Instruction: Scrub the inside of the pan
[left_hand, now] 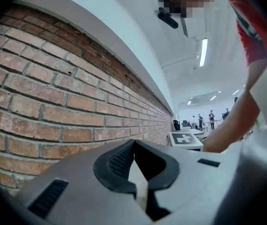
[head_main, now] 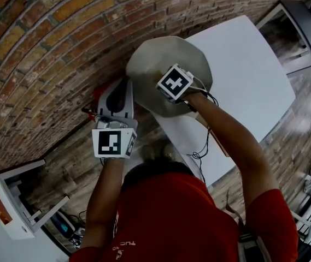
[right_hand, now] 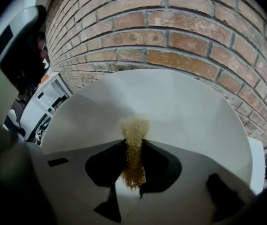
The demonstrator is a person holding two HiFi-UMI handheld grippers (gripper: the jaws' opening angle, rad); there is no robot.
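We see right tongs [right_hand: 134,144] clamped on golden scrubber [right_hand: 134,128], its tip against pan [right_hand: 185,111] inside. Left tongs [left_hand: 134,146] closed, nothing between, brick wall [left_hand: 53,102] beyond.

A person in a red shirt [head_main: 177,217] stands at the near left corner of a white table [head_main: 248,86], arms stretched forward with a gripper in each hand. The right gripper [head_main: 172,85], marker cube uppermost, is set over the middle of a round, pale grey pan [head_main: 155,56] at the table's left edge, and a thin black cable [head_main: 201,153] hangs down beside that forearm. The left gripper [head_main: 118,94] sits just left of the pan's rim, next to something red [head_main: 99,91] I can't make out, with brickwork [head_main: 46,48] filling the far and left side and a white shelf unit [head_main: 10,203] at near left.
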